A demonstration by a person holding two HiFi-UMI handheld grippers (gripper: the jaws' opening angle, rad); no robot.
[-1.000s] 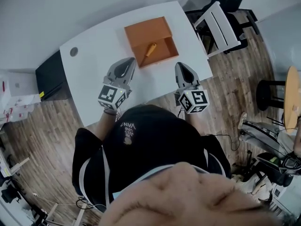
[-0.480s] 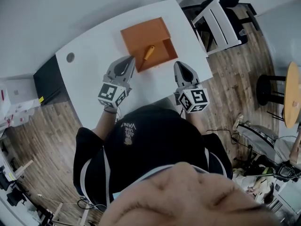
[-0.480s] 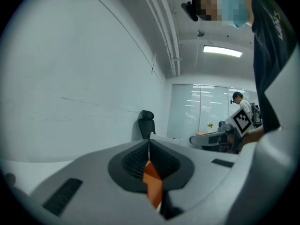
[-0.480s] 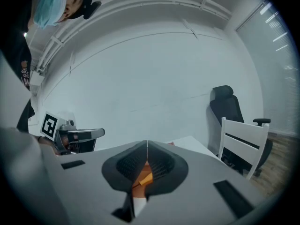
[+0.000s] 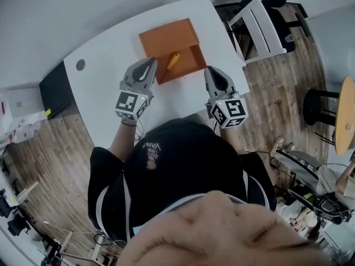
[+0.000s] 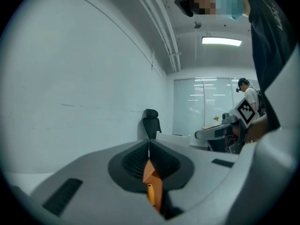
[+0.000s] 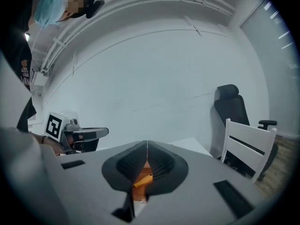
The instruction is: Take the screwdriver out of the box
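An orange box (image 5: 166, 37) lies open on the white table (image 5: 111, 49), its tray toward me. A screwdriver with a yellow-orange handle (image 5: 173, 60) rests in the tray, tilted against the left part. My left gripper (image 5: 150, 66) is shut and empty, its tips beside the tray's left front corner. My right gripper (image 5: 209, 72) is shut and empty, just off the tray's right front corner. In the left gripper view the closed left gripper (image 6: 149, 146) shows the screwdriver (image 6: 151, 194) low in the gap. In the right gripper view the closed right gripper (image 7: 147, 148) frames the screwdriver (image 7: 143, 179).
A white slatted chair (image 5: 259, 27) stands at the table's right end, with a black office chair (image 7: 233, 108) behind it. A black cabinet (image 5: 55, 87) sits left of the table. A round cable hole (image 5: 81, 65) marks the tabletop's left part. A wall runs behind the table.
Both grippers have moved forward across the table, closer to the box's front corners. Both stay shut. The box and screwdriver have not moved.
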